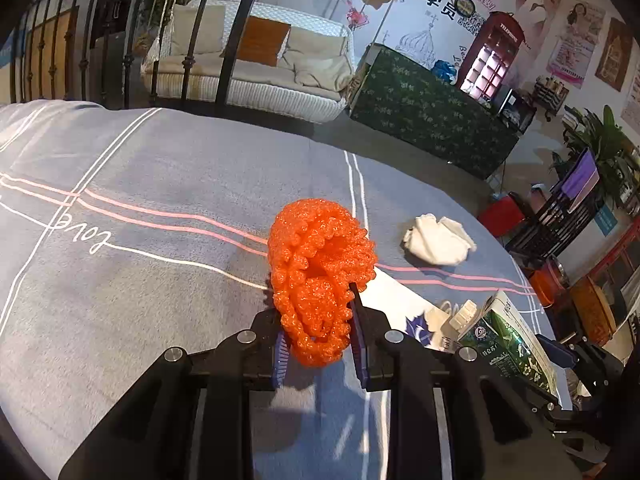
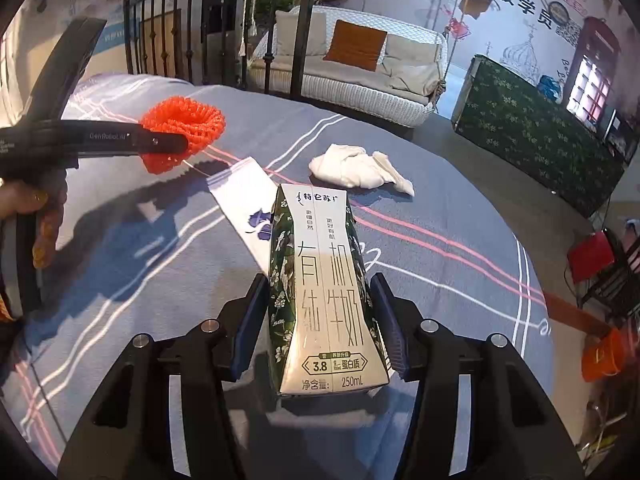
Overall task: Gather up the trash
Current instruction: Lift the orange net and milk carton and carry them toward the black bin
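Note:
My left gripper [image 1: 316,312] is shut on an orange foam fruit net [image 1: 320,280] and holds it above the grey-blue bedcover [image 1: 140,280]; the net also shows in the right wrist view [image 2: 184,128]. My right gripper [image 2: 320,300] is shut on a green-and-white 250 mL milk carton [image 2: 324,292], which also shows in the left wrist view [image 1: 508,340]. A crumpled white tissue [image 1: 438,240] lies on the cover beyond both grippers; it also shows in the right wrist view [image 2: 356,170]. A flat white paper wrapper with a purple print [image 2: 248,200] lies under the carton.
A black metal bed rail [image 2: 224,28] stands at the far edge. Beyond it are a white wicker sofa [image 1: 256,72] and a green-clothed table [image 1: 432,116]. Red and orange bins [image 2: 592,256] stand on the floor to the right.

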`<state>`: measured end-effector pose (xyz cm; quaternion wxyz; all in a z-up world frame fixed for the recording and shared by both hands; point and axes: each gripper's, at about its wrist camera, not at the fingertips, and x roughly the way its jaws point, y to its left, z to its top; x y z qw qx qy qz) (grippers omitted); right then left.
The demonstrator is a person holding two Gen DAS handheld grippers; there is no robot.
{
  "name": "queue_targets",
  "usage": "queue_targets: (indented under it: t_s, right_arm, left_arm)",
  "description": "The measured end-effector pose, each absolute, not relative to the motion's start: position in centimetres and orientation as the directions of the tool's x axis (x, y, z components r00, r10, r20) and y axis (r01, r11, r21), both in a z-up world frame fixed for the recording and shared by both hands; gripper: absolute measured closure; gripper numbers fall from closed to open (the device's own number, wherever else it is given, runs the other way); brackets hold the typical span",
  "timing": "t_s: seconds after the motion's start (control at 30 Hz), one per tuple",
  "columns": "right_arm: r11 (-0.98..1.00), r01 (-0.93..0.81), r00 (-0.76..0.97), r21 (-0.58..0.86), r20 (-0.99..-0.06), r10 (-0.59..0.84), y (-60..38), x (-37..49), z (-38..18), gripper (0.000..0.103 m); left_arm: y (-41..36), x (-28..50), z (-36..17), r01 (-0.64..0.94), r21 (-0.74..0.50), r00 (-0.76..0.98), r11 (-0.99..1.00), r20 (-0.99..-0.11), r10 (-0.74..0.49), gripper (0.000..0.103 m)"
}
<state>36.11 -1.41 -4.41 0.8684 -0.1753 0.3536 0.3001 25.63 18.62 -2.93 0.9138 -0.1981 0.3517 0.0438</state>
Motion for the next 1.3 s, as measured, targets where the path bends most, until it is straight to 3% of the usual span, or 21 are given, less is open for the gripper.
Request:
queue_targets:
  t_s: [0.4, 1.3]
  right_arm:
    - [0.823, -0.568, 0.622, -0.005, -0.658, 0.425, -4.7, 31.0, -1.4, 0.05]
    - [0.945, -0.314, 0.767, 0.094, -0.561, 0.311, -15.3, 18.0, -1.5, 0.05]
  left_arm:
    - [13.7, 19.8, -1.6, -0.097, -0.364, 0.778, 0.926, -0.609, -0.157, 0.078]
    - [4.7, 13.4, -1.3, 0.126, -0.353, 0.764, 0.927, -0.561, -0.318, 0.078]
